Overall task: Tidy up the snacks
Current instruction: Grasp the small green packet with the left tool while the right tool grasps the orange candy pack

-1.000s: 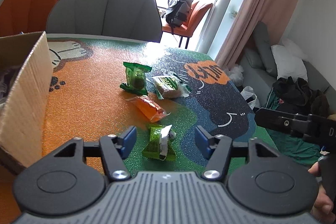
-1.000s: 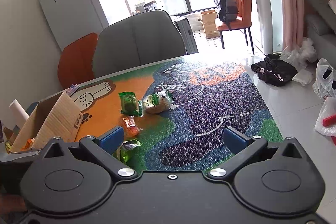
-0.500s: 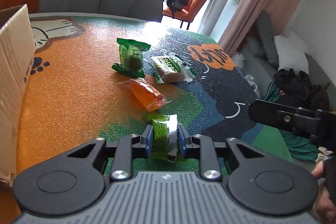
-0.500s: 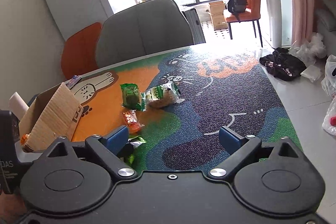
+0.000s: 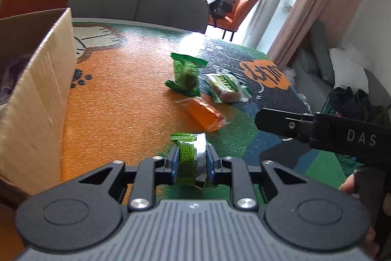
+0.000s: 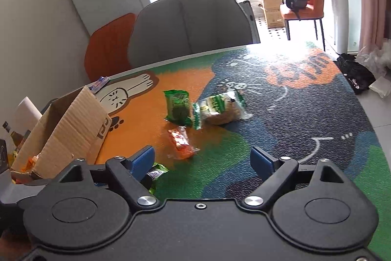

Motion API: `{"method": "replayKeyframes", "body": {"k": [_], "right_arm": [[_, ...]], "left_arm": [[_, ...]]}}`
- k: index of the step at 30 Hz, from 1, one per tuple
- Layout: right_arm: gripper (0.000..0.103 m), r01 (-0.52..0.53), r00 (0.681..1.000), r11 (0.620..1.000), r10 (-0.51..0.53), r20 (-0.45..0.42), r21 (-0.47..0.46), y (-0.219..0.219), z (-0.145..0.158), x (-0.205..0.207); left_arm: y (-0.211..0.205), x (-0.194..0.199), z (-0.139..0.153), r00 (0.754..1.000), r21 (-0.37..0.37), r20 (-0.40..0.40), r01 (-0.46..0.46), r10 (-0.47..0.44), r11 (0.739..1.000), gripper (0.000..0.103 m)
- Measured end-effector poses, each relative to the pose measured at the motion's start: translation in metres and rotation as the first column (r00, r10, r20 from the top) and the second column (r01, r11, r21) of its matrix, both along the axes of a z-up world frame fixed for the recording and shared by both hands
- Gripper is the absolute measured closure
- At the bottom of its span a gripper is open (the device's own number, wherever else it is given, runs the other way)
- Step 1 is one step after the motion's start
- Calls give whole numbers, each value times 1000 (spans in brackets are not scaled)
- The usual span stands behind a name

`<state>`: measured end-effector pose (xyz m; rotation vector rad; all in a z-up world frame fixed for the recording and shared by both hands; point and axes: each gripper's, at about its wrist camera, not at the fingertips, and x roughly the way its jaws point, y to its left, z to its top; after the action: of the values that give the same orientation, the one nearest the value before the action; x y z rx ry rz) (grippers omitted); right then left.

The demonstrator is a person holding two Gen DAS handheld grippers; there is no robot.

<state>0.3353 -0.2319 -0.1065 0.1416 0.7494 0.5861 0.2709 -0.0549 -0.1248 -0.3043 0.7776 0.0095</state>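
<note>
"DAS" legible on right tongs (image 5: 273, 122) body (other print unreadable). Four snack packets: three loose beyond cardboard box (image 5: 36, 94); left tongs (image 5: 191, 162) clamp green packet (image 5: 189, 158). Right tongs closing, nothing between.

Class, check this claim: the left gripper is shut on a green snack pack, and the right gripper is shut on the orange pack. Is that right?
Partly. The left gripper is shut on the green snack pack, but the right gripper holds nothing: its jaws are apart and closing, and the orange pack lies on the table beyond them, as the right wrist view shows.
</note>
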Motion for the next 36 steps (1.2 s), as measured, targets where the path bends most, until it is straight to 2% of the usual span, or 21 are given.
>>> {"method": "replayKeyframes", "body": {"k": [9,17,20,21,22,36], "right_arm": [[27,-60,998,998,59,-6,-13,29,-8,18],[35,-99,995,995,98,-30,-27,49,-21,33],[56,-109,993,993,106,-58,-46,52,-27,36],[68,-114,992,992,110,-67,-59,52,-30,37],[70,-120,991,990,115,-69,-69,52,-31,36],[75,-63,998,996,62,-20,-68,21,-15,17]], "left_arm": [[13,4,-1,999,26,-5,-53,53,998,81],[14,11,-1,999,44,-7,-52,52,998,81],[15,13,-1,999,48,-7,-54,54,997,81],[15,13,-1,998,49,-7,-54,55,997,81],[15,13,0,998,49,-8,-55,55,997,81],[7,1,15,998,50,32,-46,45,998,81]]}}
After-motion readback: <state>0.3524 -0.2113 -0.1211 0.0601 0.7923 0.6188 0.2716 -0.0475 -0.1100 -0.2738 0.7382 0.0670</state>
